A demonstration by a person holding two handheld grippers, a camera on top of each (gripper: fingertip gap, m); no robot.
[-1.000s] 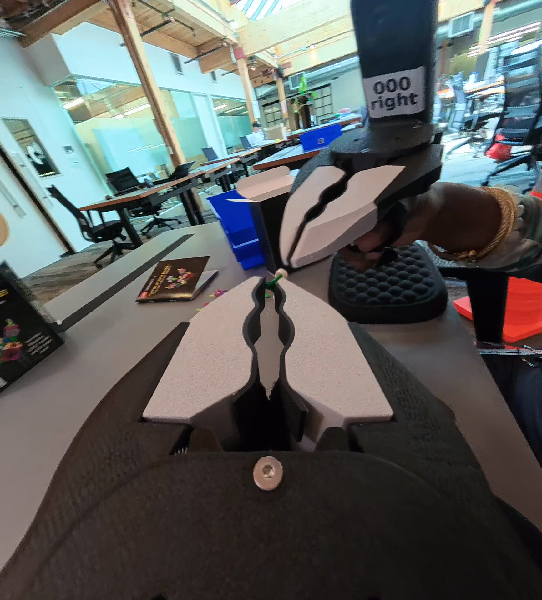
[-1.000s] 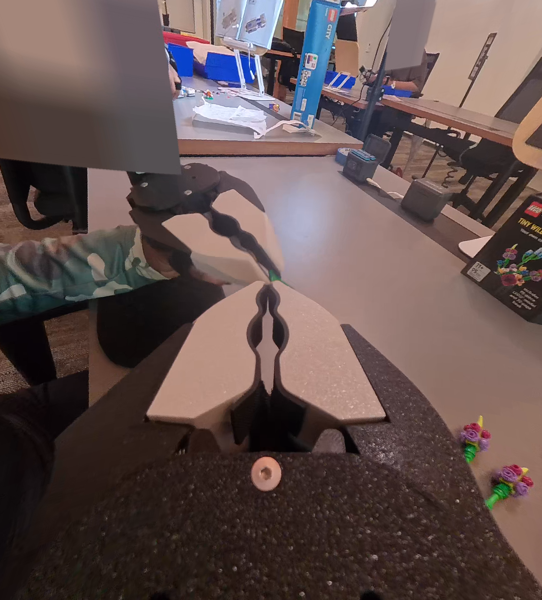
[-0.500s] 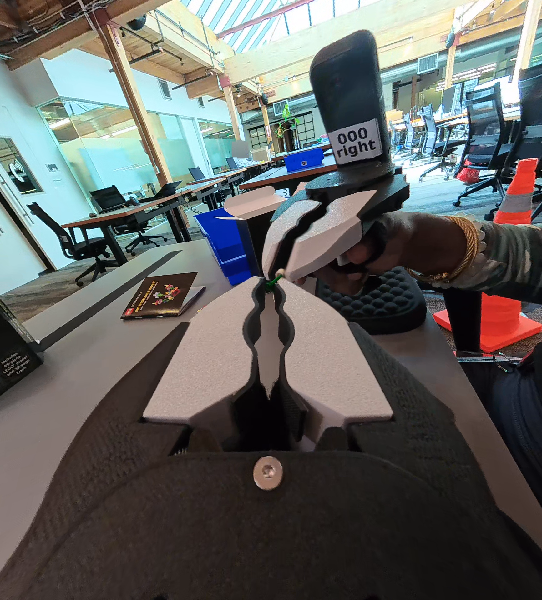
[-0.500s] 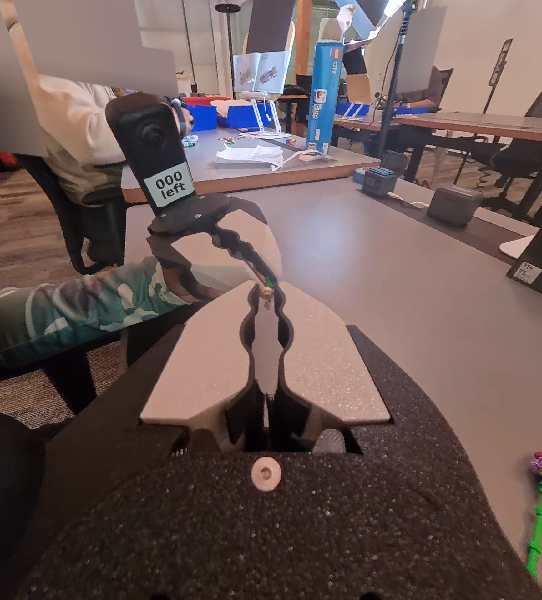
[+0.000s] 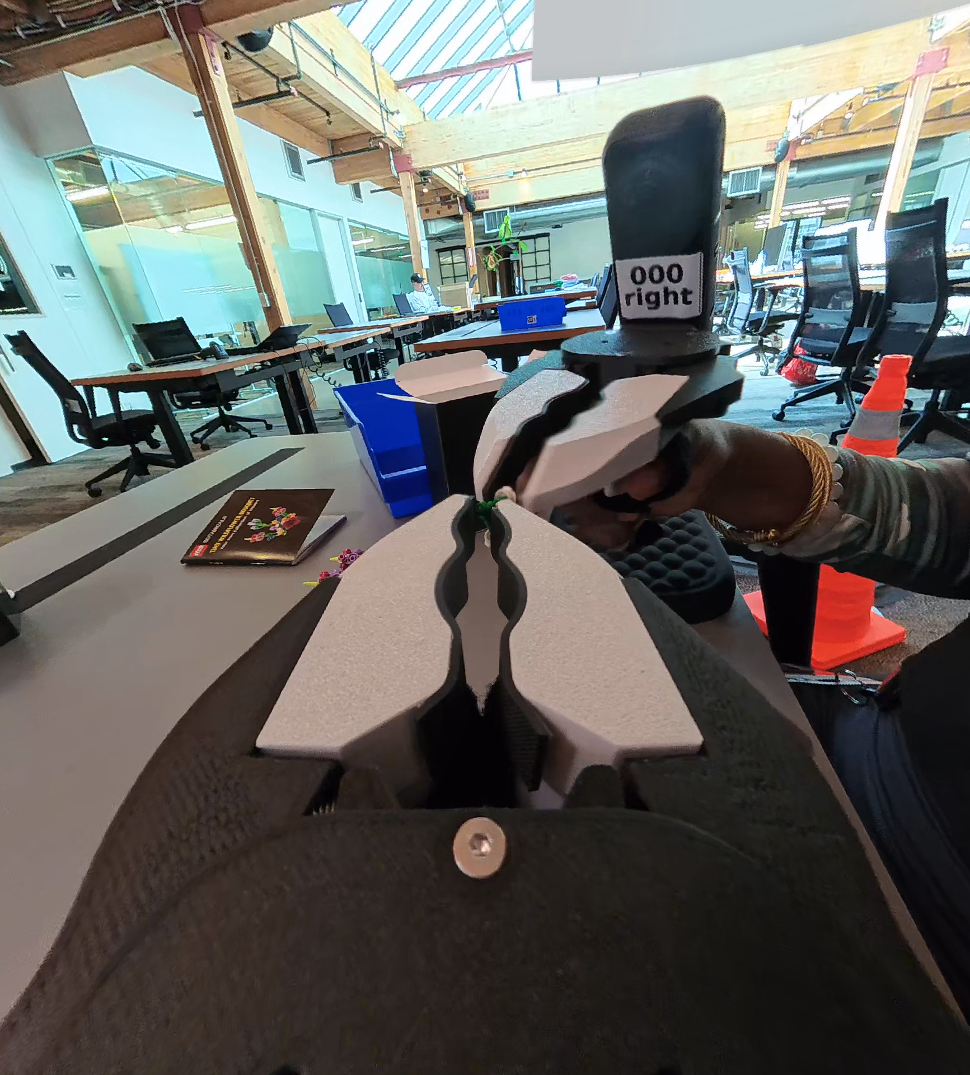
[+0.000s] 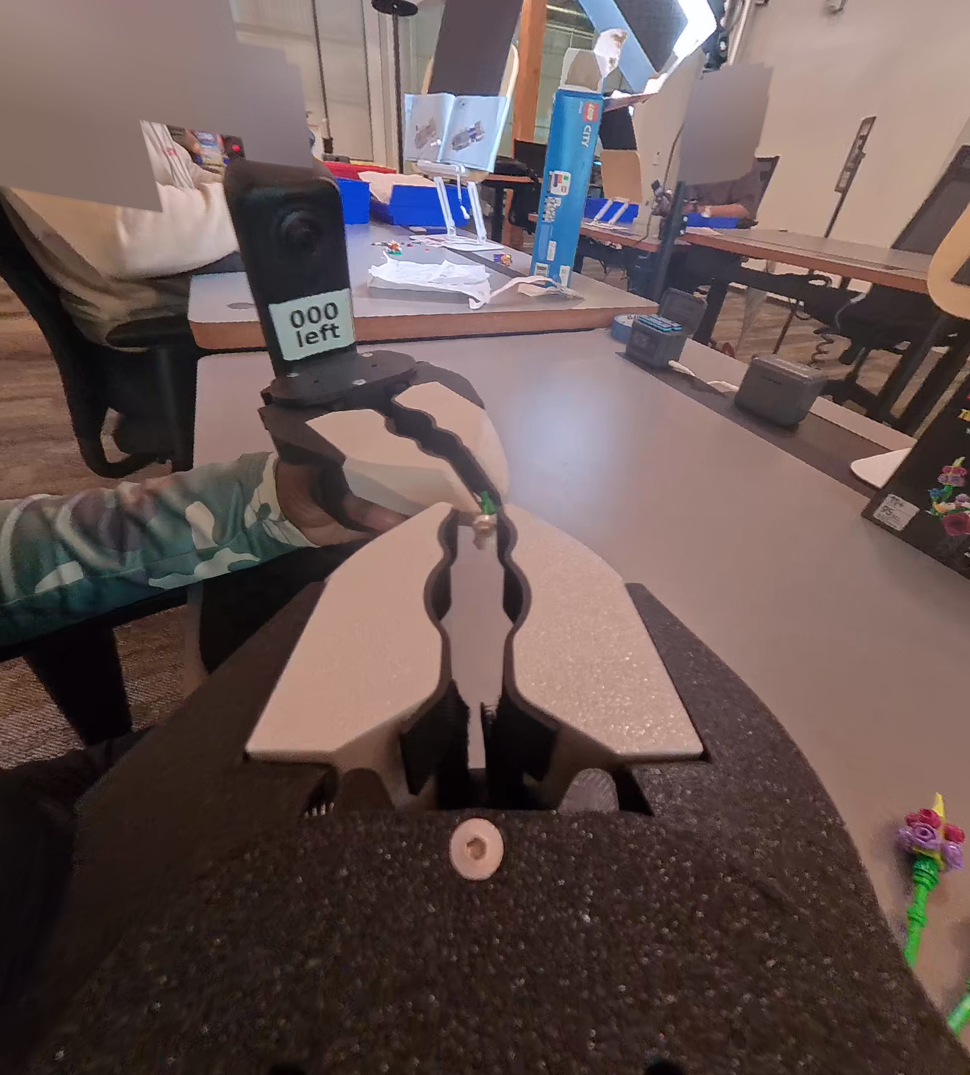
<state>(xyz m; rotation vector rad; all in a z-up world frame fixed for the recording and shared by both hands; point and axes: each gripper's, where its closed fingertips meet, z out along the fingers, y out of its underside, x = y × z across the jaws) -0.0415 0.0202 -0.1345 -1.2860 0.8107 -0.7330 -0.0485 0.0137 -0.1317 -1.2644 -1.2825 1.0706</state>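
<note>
In the left wrist view my left gripper (image 5: 483, 507) is shut on a small green stem piece (image 5: 486, 513) held above the grey table (image 5: 93, 669). My right gripper (image 5: 501, 494) meets it tip to tip from the right, closed on a small cream piece (image 5: 504, 494) at the stem's end. In the right wrist view my right gripper (image 6: 479, 516) has the cream piece (image 6: 481, 523) between its tips. The left gripper (image 6: 491, 497) comes in from the left with the green piece (image 6: 485, 500). A person's hands in camouflage sleeves hold both grippers.
A booklet (image 5: 264, 526), a black box (image 6: 959, 494) and a blue bin (image 5: 389, 442) are on the table. Two purple flowers on green stems (image 6: 930, 855) lie at the right. A black bumpy cushion (image 5: 674, 570) and an orange cone (image 5: 837, 582) stand beyond the table edge. Both grippers' tips are close together, under 4 cm apart.
The right gripper came down to the left gripper's tips, and its jaws now sit around the cream piece. Both grippers rose a little, still tip to tip.
</note>
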